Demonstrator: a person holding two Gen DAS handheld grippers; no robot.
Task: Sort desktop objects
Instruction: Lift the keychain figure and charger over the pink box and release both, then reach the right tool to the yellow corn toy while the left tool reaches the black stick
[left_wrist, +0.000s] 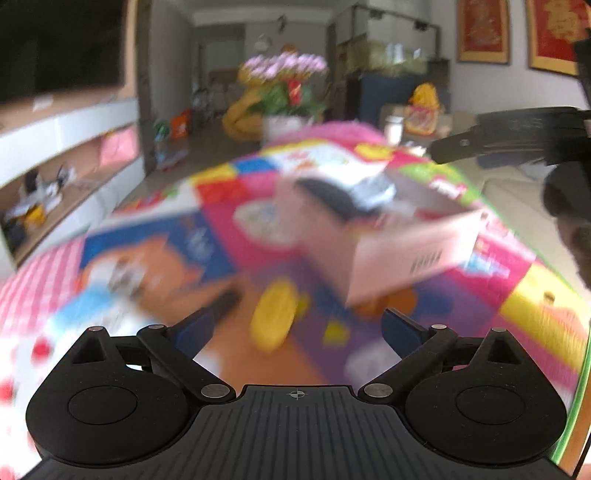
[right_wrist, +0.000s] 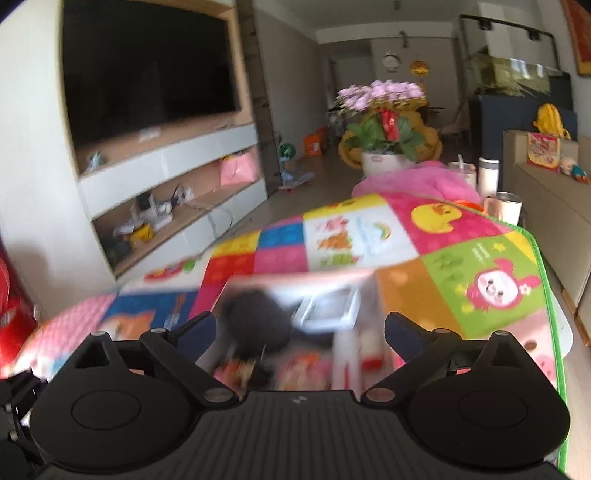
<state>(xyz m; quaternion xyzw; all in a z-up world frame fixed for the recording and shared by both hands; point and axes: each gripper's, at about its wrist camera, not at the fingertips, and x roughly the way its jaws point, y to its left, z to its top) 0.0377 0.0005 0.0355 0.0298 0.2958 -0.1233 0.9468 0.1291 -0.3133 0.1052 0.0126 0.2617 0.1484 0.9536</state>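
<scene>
A pink cardboard box (left_wrist: 402, 247) stands on the colourful play mat (left_wrist: 155, 236), with a dark round object (left_wrist: 328, 195) and a white item inside. A yellow oblong object (left_wrist: 275, 317) lies on the mat just ahead of my left gripper (left_wrist: 297, 325), which is open with nothing between its fingers. In the right wrist view the same box (right_wrist: 295, 317) sits blurred right under my right gripper (right_wrist: 301, 328), whose jaws stand wide over the box's contents without pressing on anything. The right gripper's black body (left_wrist: 517, 136) shows at the upper right of the left wrist view.
Past the mat lies a pink blanket (right_wrist: 417, 181), then a flower pot (right_wrist: 384, 155) and cups (right_wrist: 502, 206) at the far right. A TV wall unit (right_wrist: 147, 74) with shelves runs along the left, a sofa (right_wrist: 546, 192) on the right. The mat's green edge (right_wrist: 550, 295) runs down the right.
</scene>
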